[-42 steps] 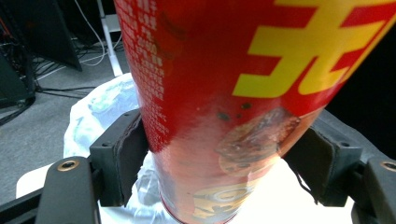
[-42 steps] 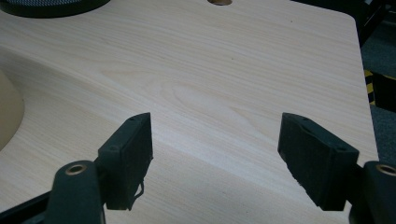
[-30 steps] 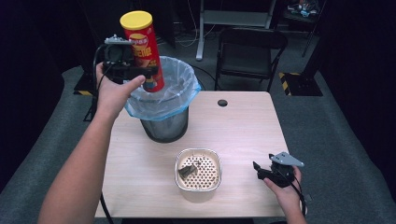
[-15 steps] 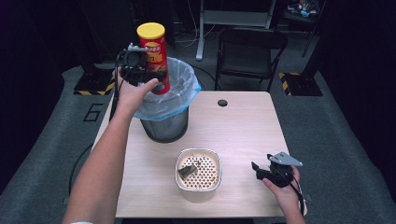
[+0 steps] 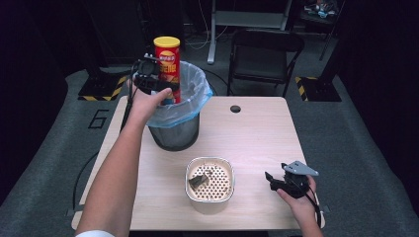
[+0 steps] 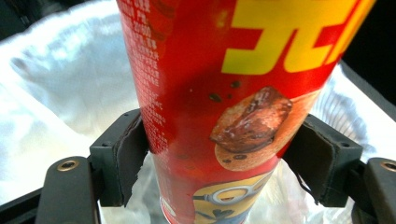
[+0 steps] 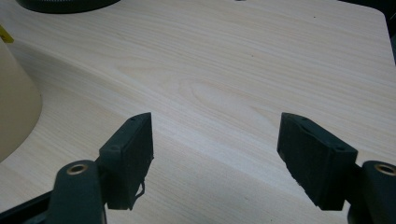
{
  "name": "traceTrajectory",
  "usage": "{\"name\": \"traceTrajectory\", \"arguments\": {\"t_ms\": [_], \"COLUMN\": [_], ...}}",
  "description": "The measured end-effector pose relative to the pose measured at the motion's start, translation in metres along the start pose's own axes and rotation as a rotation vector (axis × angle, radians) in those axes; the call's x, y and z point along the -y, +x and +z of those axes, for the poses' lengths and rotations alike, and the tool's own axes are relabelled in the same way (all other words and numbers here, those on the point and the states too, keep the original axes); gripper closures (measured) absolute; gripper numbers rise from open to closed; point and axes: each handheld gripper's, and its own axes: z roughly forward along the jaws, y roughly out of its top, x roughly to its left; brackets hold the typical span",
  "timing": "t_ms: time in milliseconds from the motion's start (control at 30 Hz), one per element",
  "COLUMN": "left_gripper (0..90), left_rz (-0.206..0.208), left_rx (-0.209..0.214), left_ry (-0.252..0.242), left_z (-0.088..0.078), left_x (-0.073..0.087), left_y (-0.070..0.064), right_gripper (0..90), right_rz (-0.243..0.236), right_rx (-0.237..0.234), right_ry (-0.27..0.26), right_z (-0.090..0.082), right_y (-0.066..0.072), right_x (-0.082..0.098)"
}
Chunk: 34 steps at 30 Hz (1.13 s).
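A: Edges first. The wooden table is pale laminate with rounded corners. The bin stands near the far left corner, close to the left edge. The colander bowl sits near the near edge, about the middle. Between them and across the right half, bare board.

B: Right hand?

A: Right gripper rests low by the near right corner, well apart from the bowl. In its own view the jaws stand wide apart with nothing between them, only wood grain below; the bowl's cream wall curves in at the left.

B: Materials?

A: Bin is a dark round can lined with a thin, crinkled, pale-blue plastic bag, folded out over the rim. Bowl is cream, rounded-square, with a perforated floor and a small dark scrap lying inside. A small dark round grommet is set in the far part of the table.

B: And the tube?

A: Chip can: glossy red cylinder, yellow lid, yellow lettering, cartoon print. Left gripper is clamped on it; in the left gripper view both black pads press its sides, white bag folds behind.

B: Orientation?

A: Long axis near upright, lid up, slightly tilted. It is held over the bin's mouth, its lower end dipping below the bag's rim; I cannot tell if it touches the liner.
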Motion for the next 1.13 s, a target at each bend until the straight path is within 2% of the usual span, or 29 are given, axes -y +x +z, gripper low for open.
{"name": "traceTrajectory", "arguments": {"t_ms": [100, 167, 267, 433, 500, 567, 633, 867, 1000, 1133], "left_gripper": [23.0, 20.0, 20.8, 30.0, 32.5, 35.9, 36.8, 38.7, 39.3, 35.5], "left_rz": [0.001, -0.008, -0.007, 0.016, 0.05, 0.061, 0.058, 0.051, 0.065, 0.062], "left_rx": [0.007, 0.015, 0.013, 0.04, 0.044, 0.057, 0.072, 0.11, 0.118, 0.112], "left_ry": [0.009, 0.0, -0.013, -0.021, -0.019, -0.046, -0.073, -0.103, -0.117, -0.115], "left_z": [0.001, -0.002, -0.008, -0.023, -0.034, -0.044, -0.057, -0.094, -0.103, -0.103], "left_x": [0.002, 0.003, 0.007, 0.016, 0.022, 0.027, 0.034, 0.067, 0.09, 0.118], "left_y": [0.002, 0.005, 0.009, 0.013, 0.013, 0.012, 0.013, 0.019, 0.025, 0.031], "right_gripper": [26.4, 26.4, 26.4, 26.4, 26.4, 26.4, 26.4, 26.4, 26.4, 26.3], "right_rz": [-0.004, -0.003, -0.004, -0.001, 0.002, -0.006, -0.003, -0.003, -0.011, -0.016], "right_rx": [0.001, -0.001, 0.003, 0.009, 0.012, 0.011, 0.013, 0.016, 0.016, 0.017], "right_ry": [-0.002, -0.003, -0.005, -0.002, -0.005, -0.002, 0.0, -0.005, -0.005, 0.002], "right_z": [-0.001, -0.001, -0.002, -0.003, -0.003, -0.003, -0.004, -0.004, -0.004, -0.003], "right_y": [0.0, 0.0, -0.001, -0.001, -0.001, -0.001, -0.001, -0.001, 0.0, 0.0], "right_x": [0.0, 0.0, 0.001, 0.001, 0.0, 0.001, 0.001, 0.001, 0.001, 0.001]}}
